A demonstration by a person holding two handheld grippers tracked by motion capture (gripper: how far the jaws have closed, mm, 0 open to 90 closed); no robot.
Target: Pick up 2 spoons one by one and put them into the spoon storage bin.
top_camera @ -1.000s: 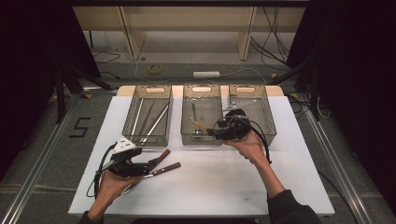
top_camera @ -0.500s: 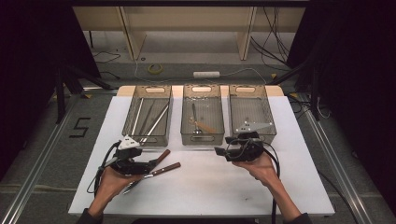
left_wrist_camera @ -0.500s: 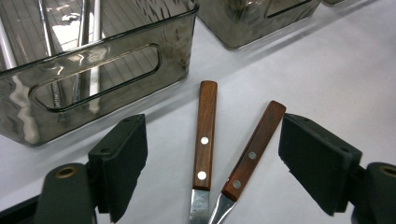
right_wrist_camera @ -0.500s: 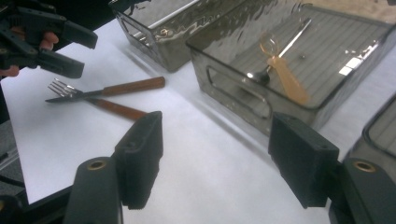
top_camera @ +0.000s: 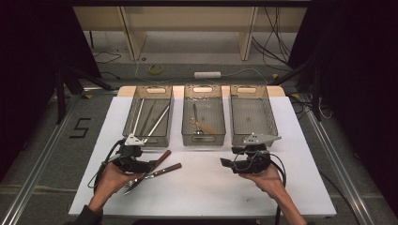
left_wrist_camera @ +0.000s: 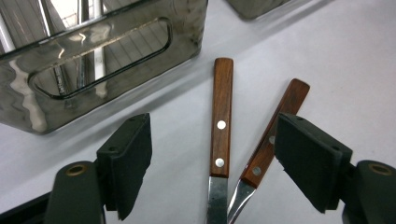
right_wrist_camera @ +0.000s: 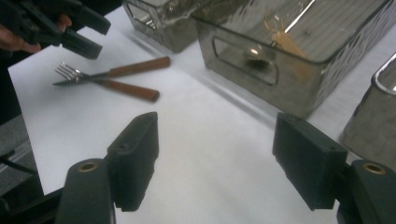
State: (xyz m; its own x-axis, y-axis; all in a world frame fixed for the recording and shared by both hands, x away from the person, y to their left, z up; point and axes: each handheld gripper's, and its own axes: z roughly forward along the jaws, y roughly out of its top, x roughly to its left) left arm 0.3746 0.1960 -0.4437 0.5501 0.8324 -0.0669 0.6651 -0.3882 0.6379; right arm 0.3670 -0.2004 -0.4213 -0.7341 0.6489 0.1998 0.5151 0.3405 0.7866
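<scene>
Two wooden-handled utensils lie crossed on the white table (top_camera: 206, 192). One is a fork (right_wrist_camera: 70, 72); their handles (top_camera: 162, 158) (top_camera: 168, 168) point to the upper right. My left gripper (top_camera: 149, 165) is beside them. In the left gripper view both handles (left_wrist_camera: 222, 107) (left_wrist_camera: 282, 119) lie between its jaws. The left gripper (left_wrist_camera: 217, 140) is open and has just been closing a little, its pads clear of the wood. My right gripper (top_camera: 226, 163) hangs low over bare table at the front right. The right gripper (right_wrist_camera: 215, 154) is open with nothing in it and has just been opening.
Three metal trays stand in a row at the back. The left tray (top_camera: 150, 140) holds several long metal tools, and the middle tray (top_camera: 202, 139) a wooden-handled utensil. The right tray (top_camera: 248, 89) looks bare inside. Cables and shelving lie beyond the table.
My right hand has come back from the middle tray towards the person and sunk to the front right of the table. The left hand has stayed by the utensils.
</scene>
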